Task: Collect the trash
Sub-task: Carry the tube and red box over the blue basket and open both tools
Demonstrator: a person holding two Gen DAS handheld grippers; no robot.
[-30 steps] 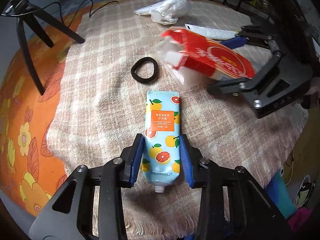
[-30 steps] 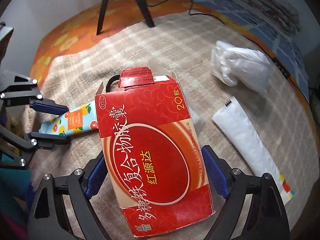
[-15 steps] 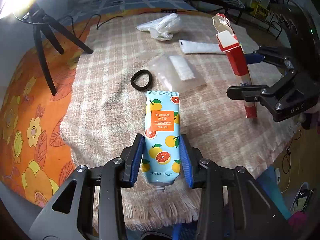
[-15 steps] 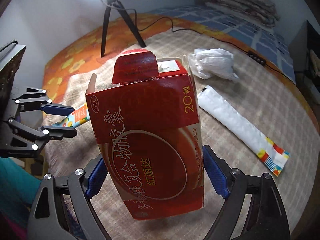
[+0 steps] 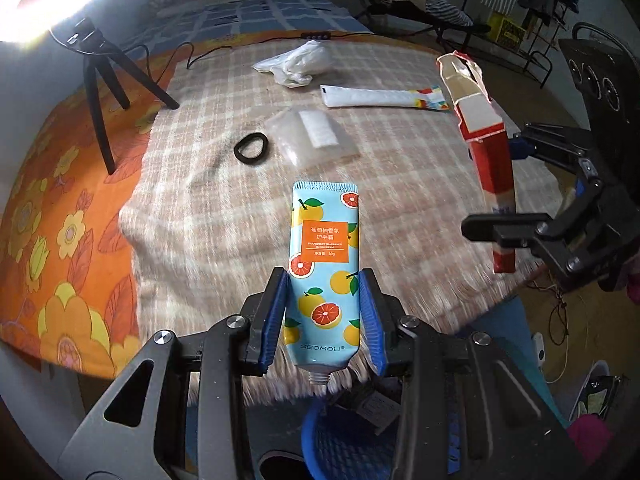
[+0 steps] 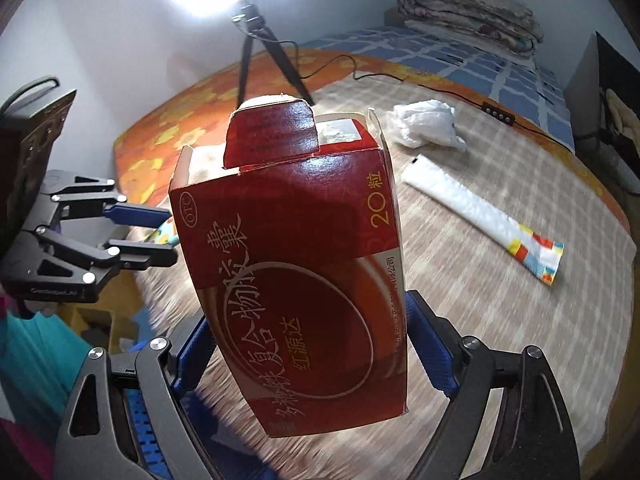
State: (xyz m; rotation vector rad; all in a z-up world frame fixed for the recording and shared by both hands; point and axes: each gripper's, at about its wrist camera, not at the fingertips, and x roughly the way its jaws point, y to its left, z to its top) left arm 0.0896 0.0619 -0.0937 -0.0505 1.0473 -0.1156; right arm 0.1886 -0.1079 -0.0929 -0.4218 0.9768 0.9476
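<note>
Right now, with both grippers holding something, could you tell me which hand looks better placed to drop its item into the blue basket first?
Left, probably: the left gripper holds the hand cream tube almost above the blue basket.

tube (image 5: 323, 276) – 1 | box (image 6: 296, 272) – 1 | wrappers (image 5: 380, 98) – 3 | hair tie (image 5: 251, 149) – 1

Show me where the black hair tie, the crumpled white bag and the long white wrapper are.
black hair tie (image 5: 251, 149), left wrist view, on its band.
crumpled white bag (image 6: 426, 123), right wrist view, its middle.
long white wrapper (image 6: 460, 200), right wrist view, its white middle.
</note>
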